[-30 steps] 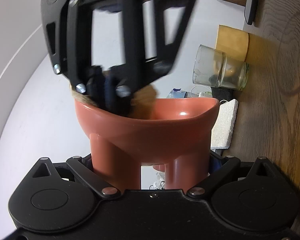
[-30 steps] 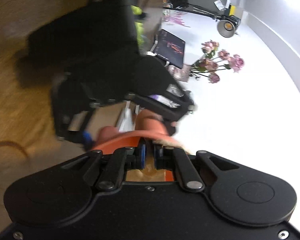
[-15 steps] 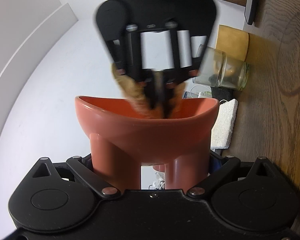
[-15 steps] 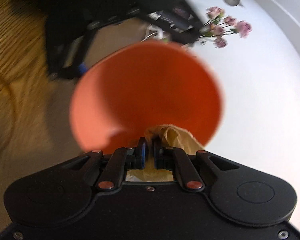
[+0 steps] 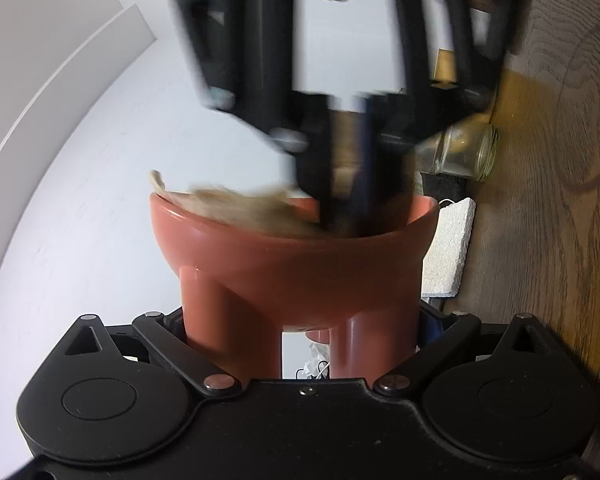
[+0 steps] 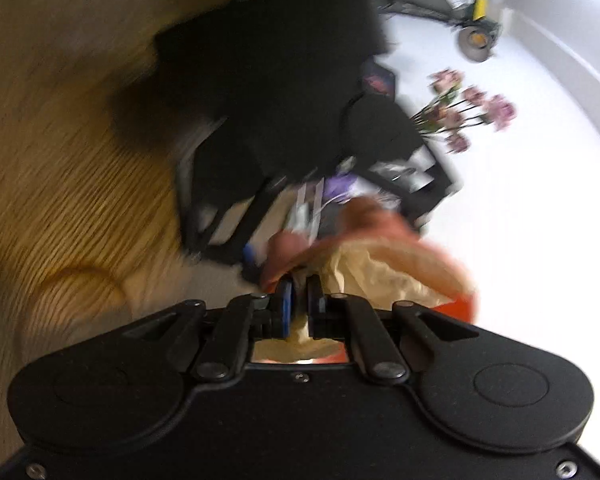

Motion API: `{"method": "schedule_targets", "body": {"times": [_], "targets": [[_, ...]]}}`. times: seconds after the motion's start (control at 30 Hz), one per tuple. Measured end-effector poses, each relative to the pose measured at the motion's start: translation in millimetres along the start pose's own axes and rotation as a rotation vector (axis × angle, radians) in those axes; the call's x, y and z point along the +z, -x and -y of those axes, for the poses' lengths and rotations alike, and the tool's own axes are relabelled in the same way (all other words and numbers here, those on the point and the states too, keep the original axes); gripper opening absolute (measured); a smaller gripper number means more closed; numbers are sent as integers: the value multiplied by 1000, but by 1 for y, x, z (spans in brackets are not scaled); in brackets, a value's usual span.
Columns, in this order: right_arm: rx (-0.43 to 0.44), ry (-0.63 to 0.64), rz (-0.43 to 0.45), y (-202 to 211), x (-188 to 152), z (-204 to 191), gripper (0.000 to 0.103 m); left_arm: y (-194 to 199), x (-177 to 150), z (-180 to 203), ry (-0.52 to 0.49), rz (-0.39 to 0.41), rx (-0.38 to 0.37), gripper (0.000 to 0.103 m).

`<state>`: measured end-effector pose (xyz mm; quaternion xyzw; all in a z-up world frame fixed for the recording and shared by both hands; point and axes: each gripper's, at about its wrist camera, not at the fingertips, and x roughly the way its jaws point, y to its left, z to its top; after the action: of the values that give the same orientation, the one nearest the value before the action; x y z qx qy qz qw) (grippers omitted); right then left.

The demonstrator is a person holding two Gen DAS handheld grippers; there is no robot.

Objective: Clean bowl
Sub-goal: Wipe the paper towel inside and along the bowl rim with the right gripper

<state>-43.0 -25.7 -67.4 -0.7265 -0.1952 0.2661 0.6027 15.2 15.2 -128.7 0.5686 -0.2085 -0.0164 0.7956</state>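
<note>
The left gripper (image 5: 300, 320) is clamped on the legs of the red bowl (image 5: 296, 256) and holds it up off the wooden desk (image 5: 560, 240). The right gripper (image 5: 346, 200) has its jaws pressed together on a tan cloth (image 5: 236, 204), and it reaches down into the bowl near the right side. Half a second ago the cloth was bunched in the middle of the bowl, and a second ago the gripper was at the left rim. Now the cloth is spread wide, from the left rim across to the gripper. The bowl has not moved in the left wrist view. So the wiping is going round the inside of the bowl, and I think more of it has now been rubbed. The pictures are blurry, so I cannot tell if any dirt is left. A glass jar (image 5: 460, 152) lies on its side on the desk behind the bowl, and a white sponge (image 5: 448, 248) sits just beside the bowl.
</note>
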Motion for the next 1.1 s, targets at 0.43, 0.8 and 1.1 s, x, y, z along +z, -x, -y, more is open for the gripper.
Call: {"method": "schedule_targets", "body": {"times": [0.43,0.8,1.1], "targets": [[-185,-36,-116,18,-41,51,6,-13,-5,1,-5,-1,5,97],[34,-39,-216,10,-45,-2,6,-11,-12,-15,7,-9,-7,97],[135,-60,-88,25,4,-19,6,-10,-13,-18,11,-17,-11,97]]}}
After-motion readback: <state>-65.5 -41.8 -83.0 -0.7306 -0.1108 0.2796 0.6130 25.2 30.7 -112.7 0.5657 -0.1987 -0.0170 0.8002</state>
